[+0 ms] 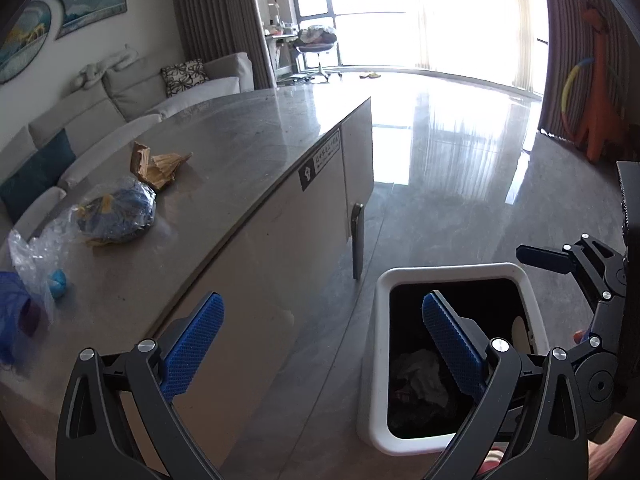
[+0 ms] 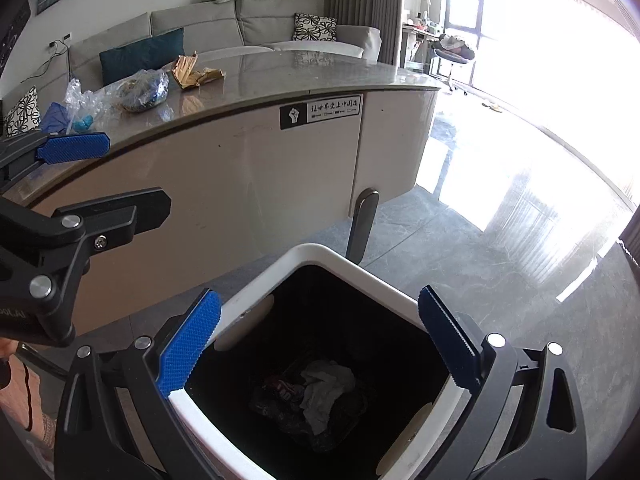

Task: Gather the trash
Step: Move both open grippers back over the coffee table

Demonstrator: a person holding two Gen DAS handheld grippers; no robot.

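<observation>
A white trash bin [image 1: 456, 271] [image 2: 320, 254] with a black liner stands on the floor beside the counter; crumpled white and dark trash [image 2: 320, 394] lies at its bottom. On the counter [image 1: 248, 136] lie a crumpled brown paper piece [image 1: 160, 166] [image 2: 196, 74], a clear plastic bag with blue and yellow contents [image 1: 116, 212] [image 2: 144, 88], more clear plastic [image 1: 32, 256] and a blue item [image 1: 10, 312] [image 2: 56, 118]. My left gripper [image 1: 320, 344] is open and empty, between counter and bin. My right gripper [image 2: 320, 344] is open and empty above the bin.
The counter's beige side panel [image 2: 224, 168] carries a black-and-white sticker [image 2: 320, 112]. A grey sofa with cushions [image 2: 240, 24] stands behind it. The glossy floor [image 1: 452, 152] runs to bright windows. An orange toy [image 1: 600, 92] stands at the right.
</observation>
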